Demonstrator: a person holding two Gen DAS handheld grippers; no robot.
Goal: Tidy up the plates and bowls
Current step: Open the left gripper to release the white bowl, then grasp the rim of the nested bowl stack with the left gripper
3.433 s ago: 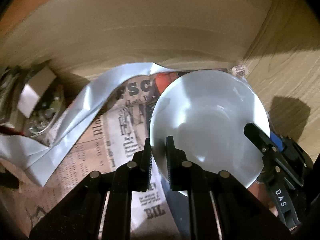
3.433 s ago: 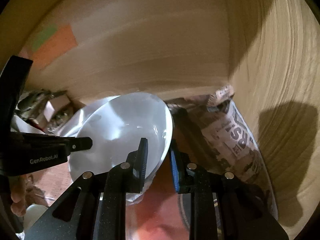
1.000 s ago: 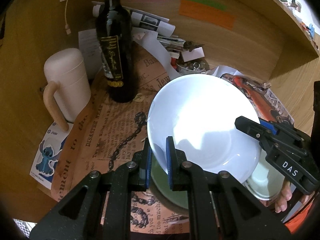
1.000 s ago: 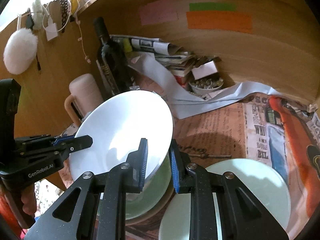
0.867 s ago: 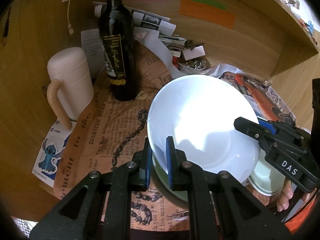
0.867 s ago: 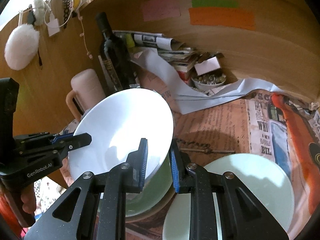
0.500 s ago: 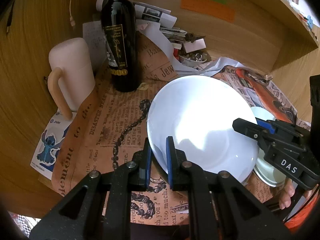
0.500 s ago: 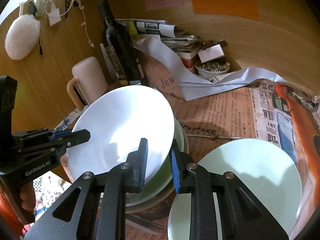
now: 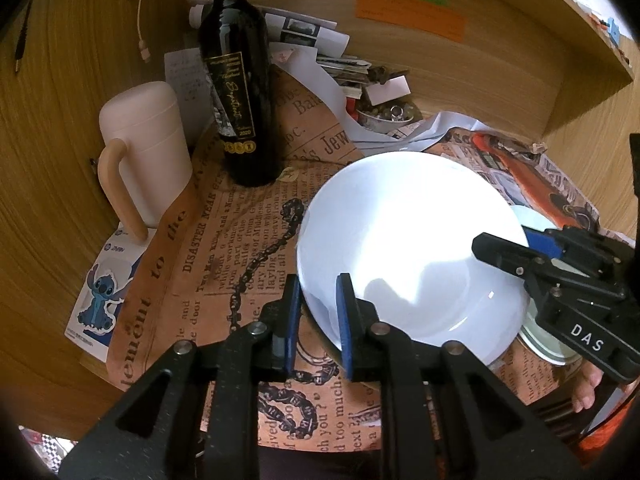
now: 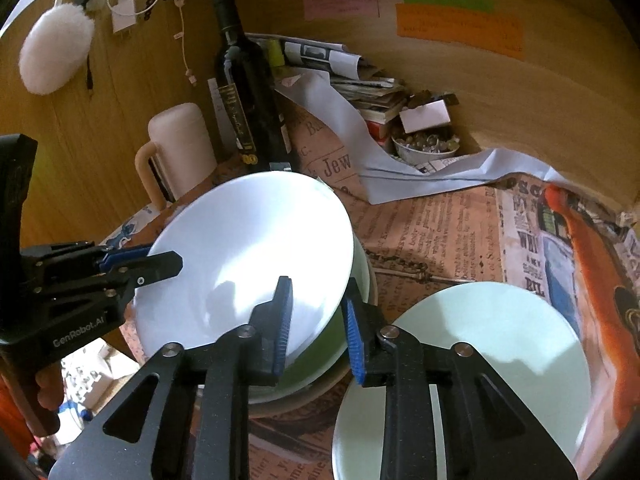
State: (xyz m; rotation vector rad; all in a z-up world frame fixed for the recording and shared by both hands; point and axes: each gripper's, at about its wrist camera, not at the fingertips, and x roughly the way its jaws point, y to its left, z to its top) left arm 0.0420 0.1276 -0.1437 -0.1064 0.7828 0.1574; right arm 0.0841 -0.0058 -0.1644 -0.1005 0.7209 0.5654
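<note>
A large white bowl (image 9: 408, 248) is held between both grippers. My left gripper (image 9: 318, 300) is shut on its left rim. My right gripper (image 10: 318, 304) is shut on its right rim; it also shows in the left wrist view (image 9: 520, 256). The white bowl (image 10: 248, 264) sits tilted, just above or in a pale green bowl (image 10: 320, 356) that is stacked on a brownish plate (image 10: 316, 392); I cannot tell if they touch. A pale green plate (image 10: 480, 356) lies flat to the right.
A dark wine bottle (image 9: 236, 92), a pink lidded mug (image 9: 144, 148) and a small dish of trinkets (image 10: 424, 146) stand behind on the newspaper-covered desk (image 9: 224, 248). Wooden walls close in at the left and back. A loose white paper (image 10: 400, 168) lies across the back.
Both grippers carried the white bowl out of the wooden corner, back over the desk, then lowered it onto the green bowl stack. In the last second it sank slightly.
</note>
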